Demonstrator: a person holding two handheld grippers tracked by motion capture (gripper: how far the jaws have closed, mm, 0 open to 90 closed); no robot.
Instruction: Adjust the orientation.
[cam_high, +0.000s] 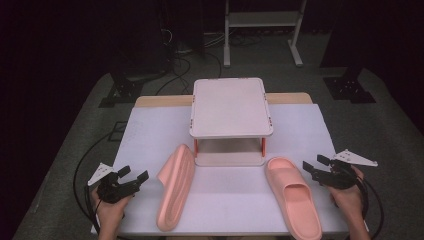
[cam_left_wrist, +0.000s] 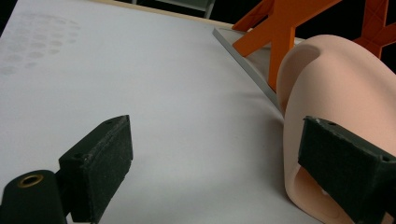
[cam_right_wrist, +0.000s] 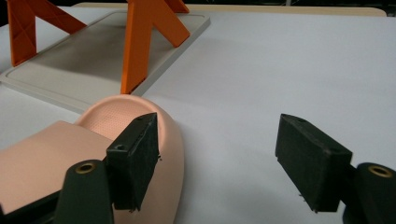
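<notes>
In the high view, nearest the person, the left gripper (cam_high: 134, 180) sat at about 8 o'clock on the table (cam_high: 225, 200), held in the left hand (cam_high: 110, 207), its jaws apart with nothing between them. The right gripper (cam_high: 314, 169) sat at about 4 o'clock in the right hand (cam_high: 347, 197), jaws likewise spread and empty.

Between them lay 2 pink slippers. The left slipper (cam_high: 175, 187), at about 7 o'clock, stood tipped on its edge, just beside the left gripper's tips; in the left gripper view its toe cap (cam_left_wrist: 327, 88) rose behind the right-hand jaw, possibly touching it, though the angle left that unclear. The right slipper (cam_high: 292, 197), at about 5 o'clock, lay flat, sole down, near the right gripper; in the right gripper view its heel (cam_right_wrist: 116, 121) sat behind the left-hand jaw.

Farther off, toward 12 o'clock, stood a 2-tier rack (cam_high: 231, 107) with orange legs (cam_right_wrist: 140, 42), its lower shelf (cam_high: 229, 159) just beyond both slippers' far ends.
</notes>
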